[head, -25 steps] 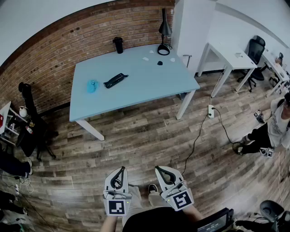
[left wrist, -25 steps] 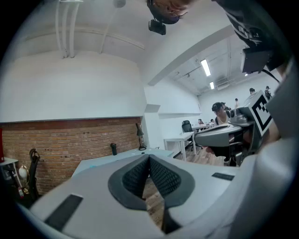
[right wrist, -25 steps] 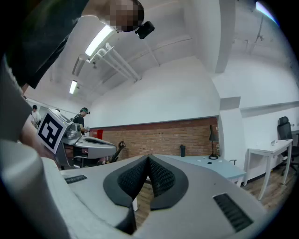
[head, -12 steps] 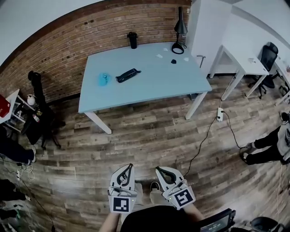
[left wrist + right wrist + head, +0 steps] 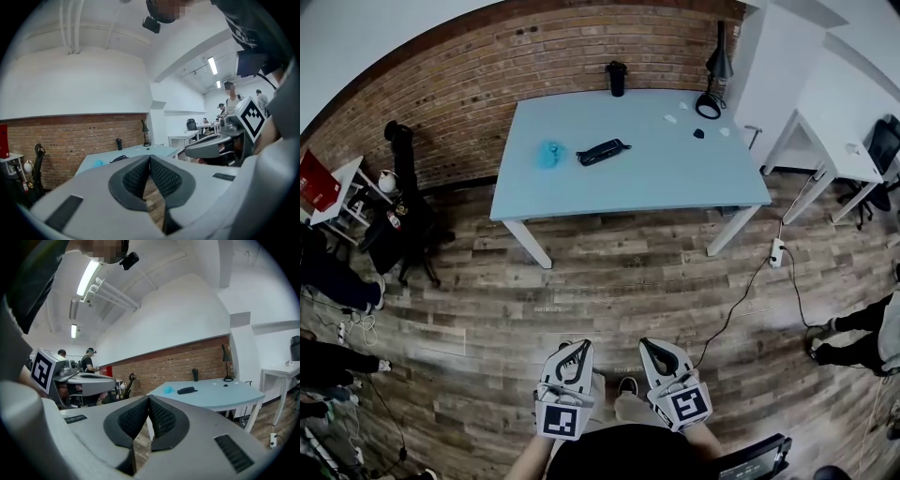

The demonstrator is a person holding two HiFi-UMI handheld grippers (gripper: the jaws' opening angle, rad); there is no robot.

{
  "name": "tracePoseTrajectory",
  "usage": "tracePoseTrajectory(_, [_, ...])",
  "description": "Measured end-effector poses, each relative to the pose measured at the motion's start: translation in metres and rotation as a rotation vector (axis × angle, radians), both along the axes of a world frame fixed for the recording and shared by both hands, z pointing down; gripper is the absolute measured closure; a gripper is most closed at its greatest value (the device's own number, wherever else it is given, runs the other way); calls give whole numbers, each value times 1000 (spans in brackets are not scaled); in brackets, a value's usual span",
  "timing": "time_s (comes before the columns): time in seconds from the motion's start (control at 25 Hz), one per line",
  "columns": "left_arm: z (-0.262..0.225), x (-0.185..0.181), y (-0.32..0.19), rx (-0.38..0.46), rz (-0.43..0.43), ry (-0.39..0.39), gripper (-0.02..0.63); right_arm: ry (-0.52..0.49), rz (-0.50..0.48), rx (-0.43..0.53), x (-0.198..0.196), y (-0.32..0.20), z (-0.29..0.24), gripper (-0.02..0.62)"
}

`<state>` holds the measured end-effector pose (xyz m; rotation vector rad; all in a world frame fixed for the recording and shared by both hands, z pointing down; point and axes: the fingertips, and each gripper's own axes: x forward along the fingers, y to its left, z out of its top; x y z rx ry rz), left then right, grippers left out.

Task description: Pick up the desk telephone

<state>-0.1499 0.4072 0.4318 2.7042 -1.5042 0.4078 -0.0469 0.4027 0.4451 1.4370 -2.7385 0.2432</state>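
A black telephone handset (image 5: 603,151) lies on the light blue table (image 5: 675,187) against the brick wall, far ahead of me. It also shows small in the right gripper view as the handset (image 5: 186,390), and on the table in the left gripper view as the handset (image 5: 119,159). My left gripper (image 5: 578,347) and right gripper (image 5: 648,347) hang close to my body over the wooden floor, both shut and empty. In the gripper views, the left gripper (image 5: 149,157) and the right gripper (image 5: 148,398) have their pads together.
On the table are a crumpled blue cloth (image 5: 549,154), a black cup (image 5: 617,78), a black desk lamp (image 5: 712,80) and a few small items. White desks (image 5: 848,141) stand right. A power strip and cable (image 5: 775,253) lie on the floor. A black stand (image 5: 398,220) and people's legs are left.
The table and handset have shifted rightward and a bit lower in the head view as I turned. Both grippers stayed shut near my body.
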Motion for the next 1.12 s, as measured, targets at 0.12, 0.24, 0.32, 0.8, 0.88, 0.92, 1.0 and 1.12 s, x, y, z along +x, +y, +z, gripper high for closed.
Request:
tracePoseTrajectory(0.12, [0, -10, -8, 0, -5, 9, 595, 0, 10, -23, -9, -14, 2, 591])
tracePoseTrajectory(0.24, [-3, -23, -18, -4, -13, 23, 595, 4, 7, -39, -21, -27, 1, 591])
tracePoseTrajectory(0.32, [-5, -33, -26, -3, -15, 32, 595, 8, -4, -41, -33, -37, -1, 591])
tracePoseTrajectory(0.8, [-14, -98, -85, 21, -25, 110, 595, 60, -47, -61, -105, -82, -10, 591])
tracePoseTrajectory(0.88, [-16, -110, -97, 22, -19, 134, 595, 74, -49, -57, -119, -92, -13, 591])
tracePoseTrajectory(0.92, [-16, -116, -102, 27, -12, 140, 595, 82, -51, -54, -127, -97, -14, 591])
tracePoseTrajectory(1.0, [-19, -130, -111, 42, 1, 147, 595, 95, -58, -42, -145, -106, -15, 591])
tracePoseTrajectory(1.12, [-23, -155, -128, 57, 11, 149, 595, 117, -75, -16, -173, -121, -21, 591])
